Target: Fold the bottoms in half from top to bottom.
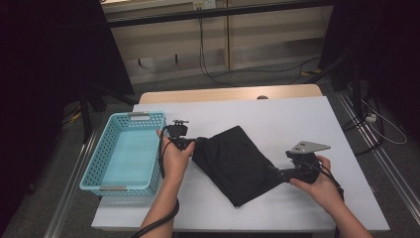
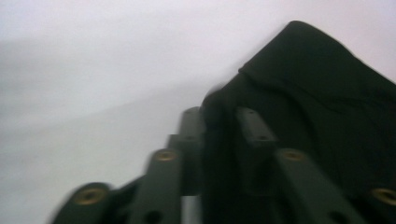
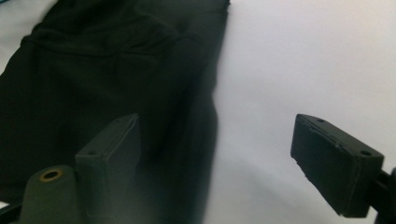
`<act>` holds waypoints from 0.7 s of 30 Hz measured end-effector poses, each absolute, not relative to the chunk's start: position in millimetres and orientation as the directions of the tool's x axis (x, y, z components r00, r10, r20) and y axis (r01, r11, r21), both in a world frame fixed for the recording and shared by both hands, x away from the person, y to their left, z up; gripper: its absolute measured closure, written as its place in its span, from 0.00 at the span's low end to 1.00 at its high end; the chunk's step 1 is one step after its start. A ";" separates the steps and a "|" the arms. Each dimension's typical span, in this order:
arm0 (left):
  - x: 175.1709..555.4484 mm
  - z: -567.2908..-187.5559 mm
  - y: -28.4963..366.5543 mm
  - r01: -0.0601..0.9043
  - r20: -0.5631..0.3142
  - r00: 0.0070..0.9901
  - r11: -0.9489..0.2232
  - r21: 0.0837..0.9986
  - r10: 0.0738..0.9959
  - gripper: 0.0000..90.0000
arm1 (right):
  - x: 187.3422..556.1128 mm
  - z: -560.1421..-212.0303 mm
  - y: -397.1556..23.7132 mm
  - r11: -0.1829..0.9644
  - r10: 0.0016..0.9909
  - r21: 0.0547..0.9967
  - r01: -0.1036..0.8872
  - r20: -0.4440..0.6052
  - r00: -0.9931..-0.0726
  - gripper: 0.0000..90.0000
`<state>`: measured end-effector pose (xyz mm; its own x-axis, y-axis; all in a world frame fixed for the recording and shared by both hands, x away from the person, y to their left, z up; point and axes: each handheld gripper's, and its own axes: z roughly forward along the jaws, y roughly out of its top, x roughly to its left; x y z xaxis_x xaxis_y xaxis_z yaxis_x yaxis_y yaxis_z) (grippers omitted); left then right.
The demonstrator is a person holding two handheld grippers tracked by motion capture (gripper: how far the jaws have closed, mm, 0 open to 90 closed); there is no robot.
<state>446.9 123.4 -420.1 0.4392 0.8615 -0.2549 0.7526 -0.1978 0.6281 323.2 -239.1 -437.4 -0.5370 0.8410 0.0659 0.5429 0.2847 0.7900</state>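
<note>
I see the white table with the black cloth at centre, blue basket at nine o'clock. My left gripper pinches the cloth's edge; right gripper gapes wide, cloth between, unpressed.

A white-topped table with a wooden far edge stood on grey floor. Pale wooden cabinets lined the back wall; black cables trailed across the floor; both sides lay dark
</note>
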 end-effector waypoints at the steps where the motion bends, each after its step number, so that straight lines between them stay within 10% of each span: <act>1: 445.1 -420.0 124.6 0.753 -0.260 0.436 -0.191 0.630 0.862 0.58 | 324.6 -437.8 -235.3 0.285 0.838 0.791 0.541 0.068 -0.541 0.18; 13: 416.1 -421.6 135.5 0.716 -0.199 0.500 -0.273 0.642 0.843 0.27 | 347.7 -454.1 -204.7 0.325 0.827 0.754 0.570 0.065 -0.558 0.25; 21: 408.8 -428.9 139.2 0.703 -0.189 0.529 -0.302 0.644 0.827 0.24 | 344.3 -463.2 -205.5 0.282 0.850 0.734 0.617 0.107 -0.515 0.28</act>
